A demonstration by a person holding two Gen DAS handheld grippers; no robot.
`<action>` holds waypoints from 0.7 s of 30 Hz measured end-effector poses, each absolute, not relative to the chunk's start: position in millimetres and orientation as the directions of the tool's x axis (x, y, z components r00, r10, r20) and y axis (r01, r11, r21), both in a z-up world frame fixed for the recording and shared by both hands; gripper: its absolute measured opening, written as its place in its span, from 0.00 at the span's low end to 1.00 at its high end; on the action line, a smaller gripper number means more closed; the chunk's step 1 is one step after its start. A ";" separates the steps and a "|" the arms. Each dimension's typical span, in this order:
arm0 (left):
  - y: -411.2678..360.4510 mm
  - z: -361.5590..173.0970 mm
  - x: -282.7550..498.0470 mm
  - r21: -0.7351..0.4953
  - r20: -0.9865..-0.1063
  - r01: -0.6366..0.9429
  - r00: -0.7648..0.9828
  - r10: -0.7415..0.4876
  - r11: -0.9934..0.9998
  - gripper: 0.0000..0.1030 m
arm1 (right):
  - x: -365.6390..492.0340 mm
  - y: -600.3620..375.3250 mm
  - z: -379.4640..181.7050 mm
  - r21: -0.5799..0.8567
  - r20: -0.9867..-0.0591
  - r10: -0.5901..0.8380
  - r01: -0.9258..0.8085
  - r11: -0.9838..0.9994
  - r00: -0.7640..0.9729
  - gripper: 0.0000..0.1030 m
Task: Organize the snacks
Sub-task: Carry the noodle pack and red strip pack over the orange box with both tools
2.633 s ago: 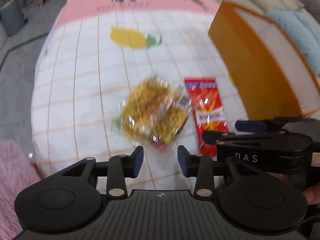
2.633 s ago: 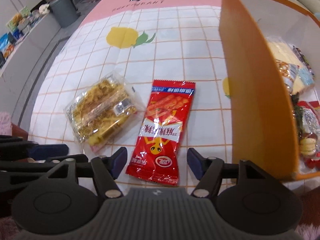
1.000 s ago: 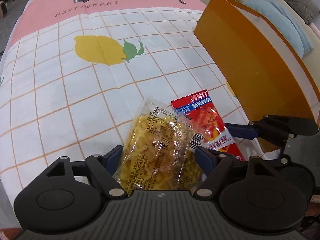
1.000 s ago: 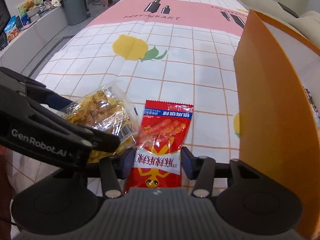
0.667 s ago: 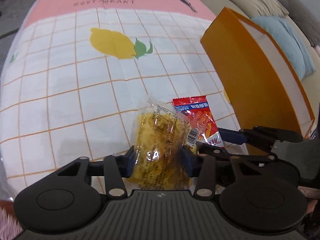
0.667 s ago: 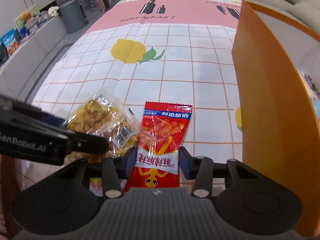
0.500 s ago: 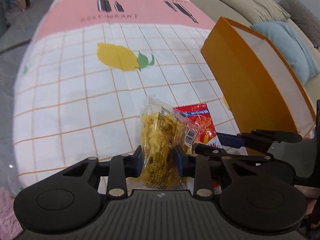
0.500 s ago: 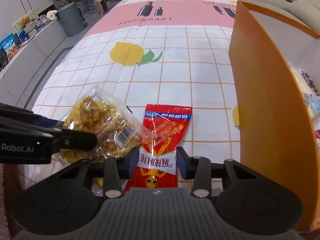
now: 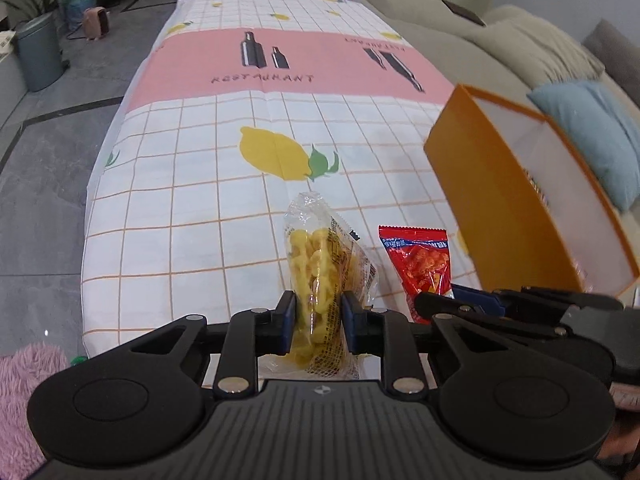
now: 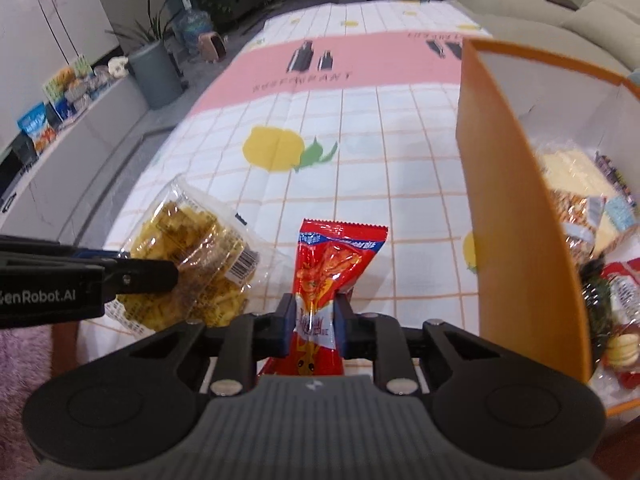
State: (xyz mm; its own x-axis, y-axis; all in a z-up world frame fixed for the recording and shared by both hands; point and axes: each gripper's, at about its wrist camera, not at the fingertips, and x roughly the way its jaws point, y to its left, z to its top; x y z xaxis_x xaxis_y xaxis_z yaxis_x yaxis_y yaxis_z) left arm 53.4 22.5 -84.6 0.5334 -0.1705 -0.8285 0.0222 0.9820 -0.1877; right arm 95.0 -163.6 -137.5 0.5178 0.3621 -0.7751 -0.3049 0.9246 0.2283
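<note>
My left gripper (image 9: 318,316) is shut on a clear bag of yellow snacks (image 9: 320,264) and holds it lifted above the tablecloth; the bag also shows in the right wrist view (image 10: 192,260). My right gripper (image 10: 314,320) is shut on a red snack packet (image 10: 328,272), also lifted; the packet shows in the left wrist view (image 9: 424,260). The orange box (image 10: 504,208) stands to the right, with several snack packs (image 10: 580,208) inside. The box also shows in the left wrist view (image 9: 500,204).
The table wears a checked cloth with lemons and a pink band (image 9: 280,64). A beige sofa with a blue cushion (image 9: 600,136) lies right of the box. A grey bin (image 10: 156,76) and a shelf of snacks (image 10: 48,112) stand to the left. A pink fluffy rug (image 9: 20,392) lies below left.
Both grippers closed on their packets and lifted them off the cloth. The yellow bag and the red packet now stand more upright between the fingers, higher above the table.
</note>
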 end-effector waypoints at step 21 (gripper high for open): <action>-40.6 13.0 86.7 -0.219 -0.682 0.200 0.669 -0.296 0.955 0.24 | 75.2 -217.0 -47.3 0.132 -0.635 0.307 -0.292 0.947 0.709 0.18</action>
State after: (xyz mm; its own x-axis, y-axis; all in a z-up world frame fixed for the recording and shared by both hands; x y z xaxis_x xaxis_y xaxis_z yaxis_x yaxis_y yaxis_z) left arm 86.7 -40.6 13.0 0.6685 -0.2965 -0.6821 0.2003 0.9550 -0.2188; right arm 75.2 -217.0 -47.3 0.7087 0.3073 -0.6350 -0.2922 0.9472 0.1322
